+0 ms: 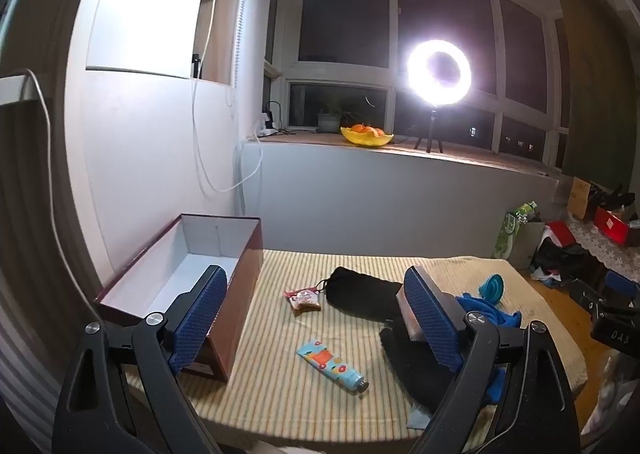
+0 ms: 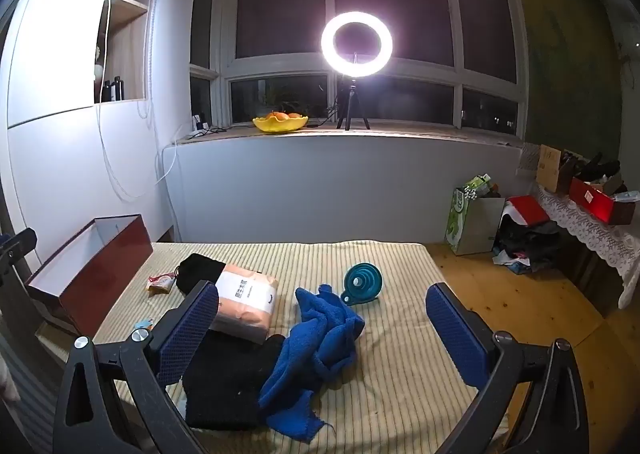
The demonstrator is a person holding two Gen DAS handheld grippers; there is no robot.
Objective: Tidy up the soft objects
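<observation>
A striped yellow mat [image 1: 300,406] [image 2: 384,374] holds the objects. An open brown box [image 1: 240,294] [image 2: 100,266] with a white inside stands at its left. A blue towel [image 2: 320,350] [image 1: 492,312] lies crumpled on a black cloth [image 2: 224,386] [image 1: 412,366]. A wrapped tissue pack [image 2: 246,300] [image 1: 406,314] lies behind them, next to a black pouch [image 1: 360,292] [image 2: 196,268]. A small snack packet [image 1: 305,298] [image 2: 160,282] and a hand-cream tube [image 1: 330,366] lie near the box. My left gripper [image 1: 316,318] is open above the mat. My right gripper [image 2: 324,326] is open above the towel.
A teal folding funnel [image 2: 362,280] [image 1: 491,286] lies beside the towel. A ring light [image 2: 356,41] and a yellow fruit bowl [image 2: 280,121] stand on the windowsill. Bags, clothes and boxes [image 2: 528,238] crowd the wooden floor at right.
</observation>
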